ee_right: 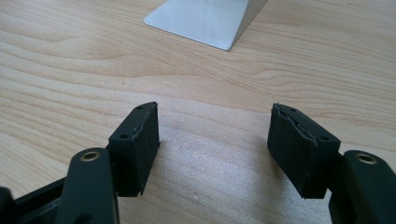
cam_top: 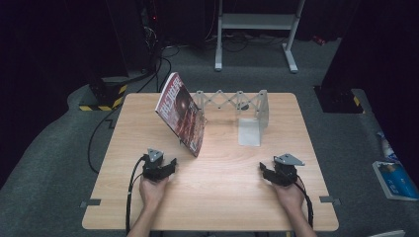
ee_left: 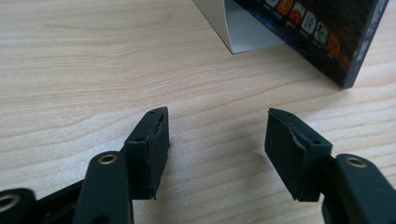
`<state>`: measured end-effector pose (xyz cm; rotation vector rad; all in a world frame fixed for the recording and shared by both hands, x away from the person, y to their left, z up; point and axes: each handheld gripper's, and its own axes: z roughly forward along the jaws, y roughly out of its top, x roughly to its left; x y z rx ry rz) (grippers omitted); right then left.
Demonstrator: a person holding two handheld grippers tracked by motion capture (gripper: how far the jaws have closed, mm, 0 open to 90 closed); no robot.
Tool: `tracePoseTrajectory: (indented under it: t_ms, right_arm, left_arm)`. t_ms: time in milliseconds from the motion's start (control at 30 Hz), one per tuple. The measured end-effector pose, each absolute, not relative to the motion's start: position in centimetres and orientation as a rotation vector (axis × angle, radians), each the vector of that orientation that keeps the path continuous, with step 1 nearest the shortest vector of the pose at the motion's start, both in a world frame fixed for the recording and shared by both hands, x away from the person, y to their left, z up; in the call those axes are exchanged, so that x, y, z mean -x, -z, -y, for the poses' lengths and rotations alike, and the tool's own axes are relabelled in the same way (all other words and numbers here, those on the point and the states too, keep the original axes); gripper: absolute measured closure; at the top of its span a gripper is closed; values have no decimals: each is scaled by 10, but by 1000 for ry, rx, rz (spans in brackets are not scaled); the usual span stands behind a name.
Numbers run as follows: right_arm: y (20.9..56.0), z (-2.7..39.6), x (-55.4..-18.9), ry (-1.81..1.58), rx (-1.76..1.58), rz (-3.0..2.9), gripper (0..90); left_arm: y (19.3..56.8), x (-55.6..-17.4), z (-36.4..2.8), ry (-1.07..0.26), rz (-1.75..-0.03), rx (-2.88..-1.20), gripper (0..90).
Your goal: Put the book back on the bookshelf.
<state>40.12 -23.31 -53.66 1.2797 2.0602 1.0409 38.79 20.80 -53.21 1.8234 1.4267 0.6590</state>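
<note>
The high view shows the book (cam_top: pixel 181 113) leaning on the rack (cam_top: pixel 232 102). Left gripper (ee_left: pixel 217 135) and right gripper (ee_right: pixel 215 135) views show jaws wide, empty, above the table (cam_top: pixel 222 173).

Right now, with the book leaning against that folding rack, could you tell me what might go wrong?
1. The book stands tilted against the rack's left end, its lower edge on the table; a nudge could slide or topple it.
2. The rack looks light and stretchy, so pushing the book might shift it.
3. Both tools, left and right, are open and empty, so nothing steadies either.
</note>
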Motion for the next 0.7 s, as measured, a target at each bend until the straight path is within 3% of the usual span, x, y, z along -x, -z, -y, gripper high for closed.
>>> tracePoseTrajectory:
  t_ms: [700]
  right_arm:
    - [537, 233, -401, -1041, -1279, -2060, 342]
  left_arm:
    - [534, -386, -203, -696, -1403, -1848, 357]
